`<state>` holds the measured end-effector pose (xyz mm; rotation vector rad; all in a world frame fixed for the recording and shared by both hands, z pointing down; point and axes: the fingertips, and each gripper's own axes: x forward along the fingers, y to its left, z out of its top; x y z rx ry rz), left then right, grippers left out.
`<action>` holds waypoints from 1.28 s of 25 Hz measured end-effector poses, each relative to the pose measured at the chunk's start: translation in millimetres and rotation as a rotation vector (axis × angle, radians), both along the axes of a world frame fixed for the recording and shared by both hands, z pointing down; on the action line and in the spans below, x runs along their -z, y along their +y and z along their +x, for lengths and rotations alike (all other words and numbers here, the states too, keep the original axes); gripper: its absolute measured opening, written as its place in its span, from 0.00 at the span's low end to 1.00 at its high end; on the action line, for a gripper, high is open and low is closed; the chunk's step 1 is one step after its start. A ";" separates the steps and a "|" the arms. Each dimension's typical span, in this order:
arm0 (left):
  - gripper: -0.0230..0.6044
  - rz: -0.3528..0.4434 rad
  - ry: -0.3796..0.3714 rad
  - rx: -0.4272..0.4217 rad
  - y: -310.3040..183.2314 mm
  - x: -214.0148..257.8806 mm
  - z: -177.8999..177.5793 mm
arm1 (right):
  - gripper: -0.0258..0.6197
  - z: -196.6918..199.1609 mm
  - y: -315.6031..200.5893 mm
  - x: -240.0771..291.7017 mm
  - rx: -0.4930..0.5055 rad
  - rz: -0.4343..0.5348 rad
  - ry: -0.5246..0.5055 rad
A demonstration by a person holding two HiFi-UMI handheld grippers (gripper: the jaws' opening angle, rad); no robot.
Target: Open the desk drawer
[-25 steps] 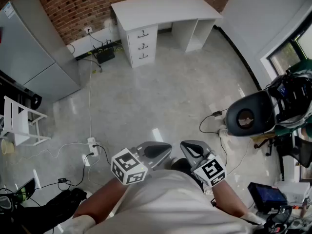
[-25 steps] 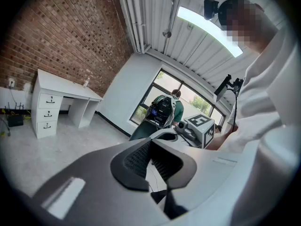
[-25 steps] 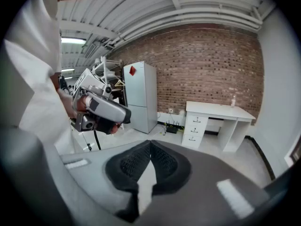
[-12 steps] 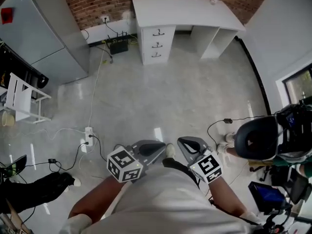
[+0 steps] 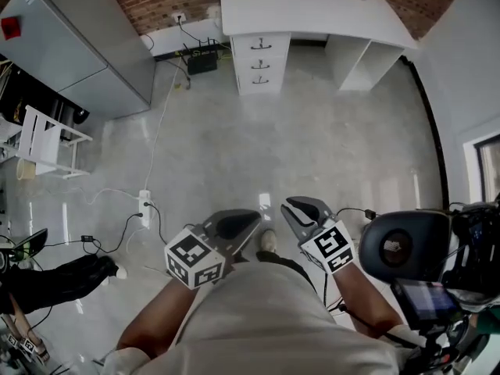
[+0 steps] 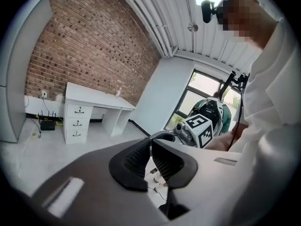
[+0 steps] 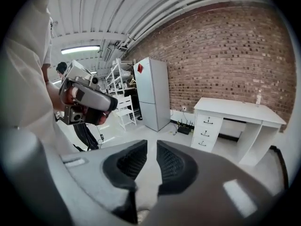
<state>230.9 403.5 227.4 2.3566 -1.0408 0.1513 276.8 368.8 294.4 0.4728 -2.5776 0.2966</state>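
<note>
The white desk (image 5: 312,6) stands far off against the brick wall, with a stack of three drawers (image 5: 260,61) under its left part, all pushed in. Both grippers are held close to the person's body, several steps short of the desk. My left gripper (image 5: 248,219) is shut, its dark pads meeting with nothing between them. My right gripper (image 5: 291,207) has its jaws together but for a thin slit and holds nothing. The drawers (image 6: 76,122) appear small in the left gripper view, beyond the left gripper (image 6: 151,142). They also show beyond the right gripper (image 7: 151,147) as drawers (image 7: 205,132).
A grey fridge (image 5: 86,45) stands at the left wall, with a white rack (image 5: 47,139) in front of it. A power strip and cables (image 5: 144,209) lie on the floor at left. A black router (image 5: 201,61) sits beside the drawers. A dark round seat (image 5: 402,244) and gear stand at right.
The view has swung and moved forward: the desk has slid right and toward the top edge, and the dark seat now sits lower right. Both grippers stay shut near the body.
</note>
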 end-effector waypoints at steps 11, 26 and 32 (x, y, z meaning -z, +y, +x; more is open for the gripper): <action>0.13 -0.016 0.044 0.044 -112.2 -19.5 -96.3 | 0.12 -103.2 -123.2 -21.6 -0.030 -0.059 -0.018; 0.13 -0.061 0.076 -0.049 -277.7 -57.3 -223.7 | 0.12 -223.7 -341.9 -151.9 -0.332 -0.454 -0.090; 0.13 -0.098 0.063 -0.045 -347.0 -92.5 -227.4 | 0.12 -242.3 -441.4 -228.6 -0.445 -0.620 -0.205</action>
